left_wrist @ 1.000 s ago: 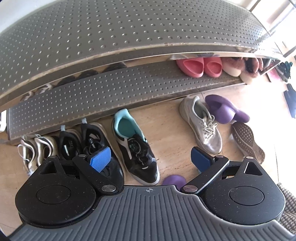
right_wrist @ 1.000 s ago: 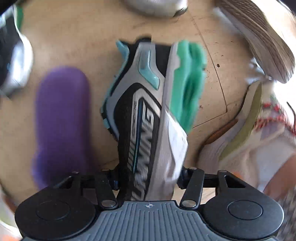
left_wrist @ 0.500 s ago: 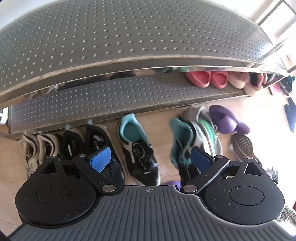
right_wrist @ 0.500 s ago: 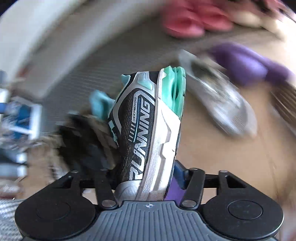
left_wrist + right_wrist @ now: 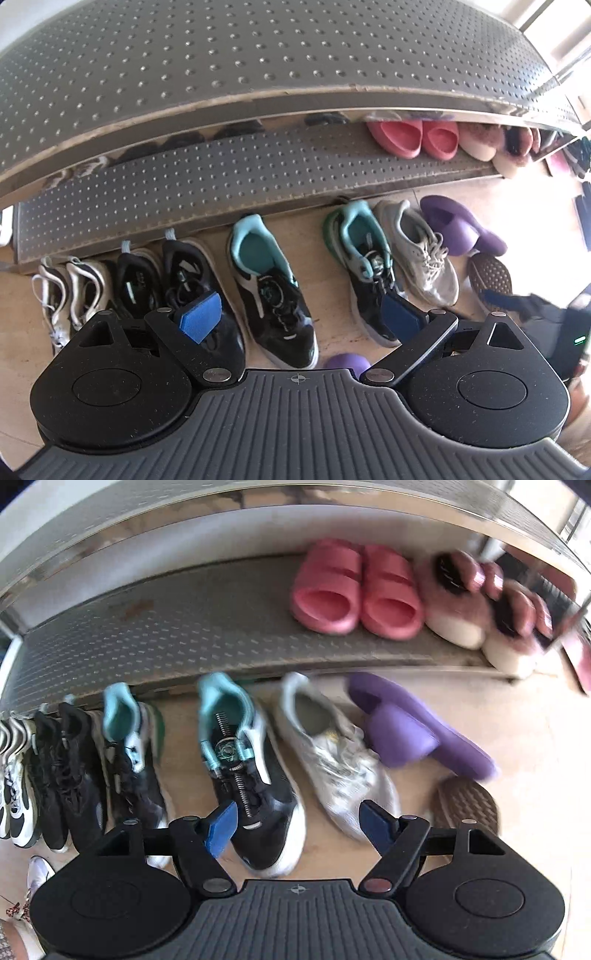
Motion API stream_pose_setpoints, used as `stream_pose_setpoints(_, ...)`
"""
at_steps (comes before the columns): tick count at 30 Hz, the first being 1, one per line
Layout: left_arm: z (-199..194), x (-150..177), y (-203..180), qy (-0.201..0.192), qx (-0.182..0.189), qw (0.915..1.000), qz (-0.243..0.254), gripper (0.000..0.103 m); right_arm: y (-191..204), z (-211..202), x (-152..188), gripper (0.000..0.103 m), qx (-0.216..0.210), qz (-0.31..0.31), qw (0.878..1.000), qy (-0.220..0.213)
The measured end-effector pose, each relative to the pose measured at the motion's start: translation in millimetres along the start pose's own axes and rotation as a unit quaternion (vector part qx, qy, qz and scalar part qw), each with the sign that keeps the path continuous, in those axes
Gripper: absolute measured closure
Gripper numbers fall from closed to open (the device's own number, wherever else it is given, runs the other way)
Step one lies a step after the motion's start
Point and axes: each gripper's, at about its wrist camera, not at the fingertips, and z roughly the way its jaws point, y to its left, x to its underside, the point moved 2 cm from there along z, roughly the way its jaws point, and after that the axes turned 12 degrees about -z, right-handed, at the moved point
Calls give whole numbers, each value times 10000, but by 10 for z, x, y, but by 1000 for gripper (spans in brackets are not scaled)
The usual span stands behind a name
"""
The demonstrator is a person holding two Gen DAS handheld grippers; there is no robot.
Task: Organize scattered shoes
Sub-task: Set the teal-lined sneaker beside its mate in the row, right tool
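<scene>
My right fingers [image 5: 295,825] have just been opening and now stand spread with nothing between them, hovering above the black-and-teal sneaker [image 5: 247,775] that sits upright on the floor, heel toward the rack. My left fingers [image 5: 301,319] are spread wide too, empty, over its mate [image 5: 269,295], which stands a gap away in the same row. No writing I can actually read on either shoe, just a round dial on each tongue, too small and blurry to make out.

The floor [image 5: 325,258] is pale wood-look boards, with bright light washing in from the right. The rack's lower shelf [image 5: 184,627] is grey studded metal and carries pink slides [image 5: 354,590] and fluffy pink slippers [image 5: 461,605].

Left of the pair: two black sneakers [image 5: 166,280], then black-and-white ones [image 5: 70,288]. Right of it: a silver sneaker [image 5: 332,760] touching the teal one's side, a purple slide [image 5: 413,727] tipped against it, and a shoe lying sole-up [image 5: 465,805]. Another bit of purple [image 5: 347,360] peeks out near my left fingers.
</scene>
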Motion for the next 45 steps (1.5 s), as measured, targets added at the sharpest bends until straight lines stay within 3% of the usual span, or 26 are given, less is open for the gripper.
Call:
stream_pose_setpoints(5,-10,-28,27,-2,28,10000,8,6,262,449,-123,23,-138,-622,9979,153)
stream_pose_setpoints(8,-41,-80,161,-32,13,9999,-122,6,307,765,-287,19,-176,-594,9978,228)
stream_pose_setpoints(16,-98,-230,545,-120,-71,9985,-538,6,407,1308,-472,17,308,-716,9938,791)
stream_pose_setpoints(18,-109,-255,604,-99,-26,9981,-605,6,453,1531,-437,17,594,-874,9881,1120)
stream_pose_setpoints(21,-128,-278,661,-96,32,9978,-656,6,478,1757,-326,29,784,-853,9818,1505)
stream_pose_setpoints(24,-151,-290,690,-115,52,9975,-698,6,558,1735,-365,35,860,-575,9849,1391)
stream_pose_setpoints(27,-165,-282,697,-103,69,9973,-718,6,593,1677,-386,36,735,-133,9896,1227)
stream_pose_setpoints(30,-166,-258,678,-82,81,9975,-691,6,705,1648,-377,36,726,-91,9906,1154)
stream_pose_setpoints(35,-149,-235,626,-81,49,9981,-603,6,1105,1572,-394,37,443,-634,9923,970)
stream_pose_setpoints(37,-143,-230,612,-77,34,9983,-581,6,1288,1558,-403,38,715,-958,9881,969)
stream_pose_setpoints(41,-136,-234,602,-74,14,9985,-540,6,1244,1546,-401,38,643,-688,9903,1025)
stream_pose_setpoints(45,-135,-246,600,-92,-54,9987,-501,6,1135,1478,-446,24,228,-383,9927,1119)
